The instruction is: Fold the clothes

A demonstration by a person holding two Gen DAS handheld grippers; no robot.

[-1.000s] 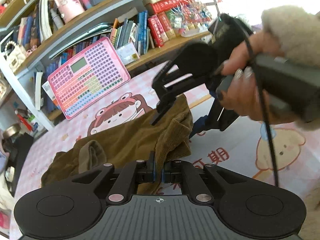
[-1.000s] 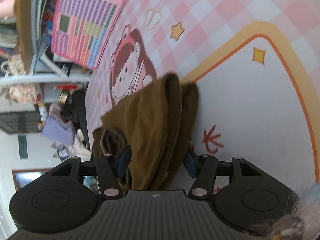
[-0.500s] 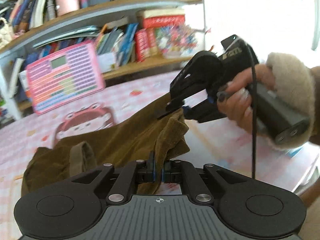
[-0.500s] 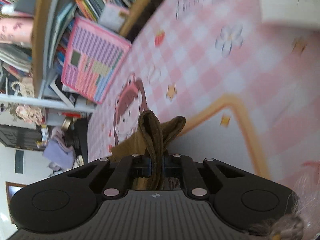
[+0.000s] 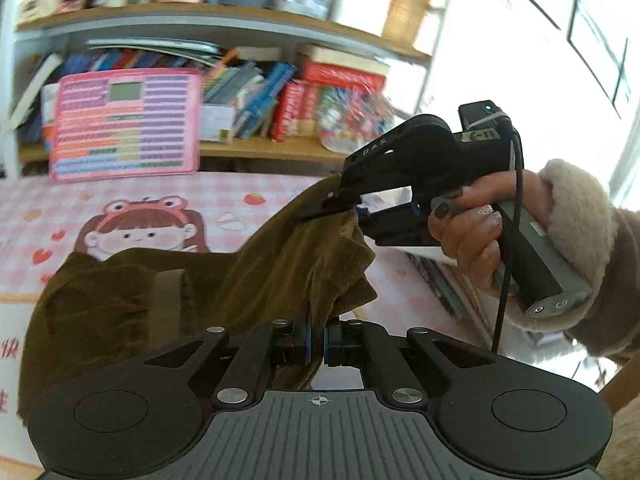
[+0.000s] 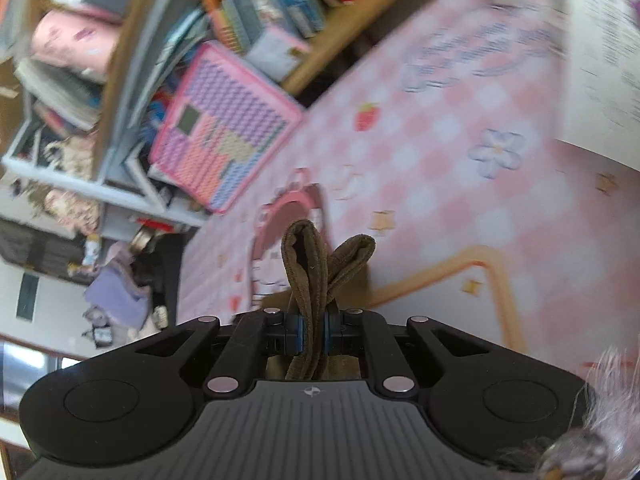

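- Left gripper (image 5: 317, 345): pinches the near edge of the brown garment (image 5: 248, 280).
- Right gripper (image 6: 314, 330): pinches its far-right edge, lifted above the pink mat (image 5: 168, 196).
- Far shelf (image 5: 256, 148): contains books (image 5: 256, 92).

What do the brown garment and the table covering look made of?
Brown garment: soft ribbed fabric, probably corduroy, matte; fine ribs show and it drapes limply. Table covering: looks like smooth printed vinyl or plastic, lying flat with cartoon checks; not certain.

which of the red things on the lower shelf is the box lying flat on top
The long red box with pale lettering, lying flat across the upright red books beside the blue ones.
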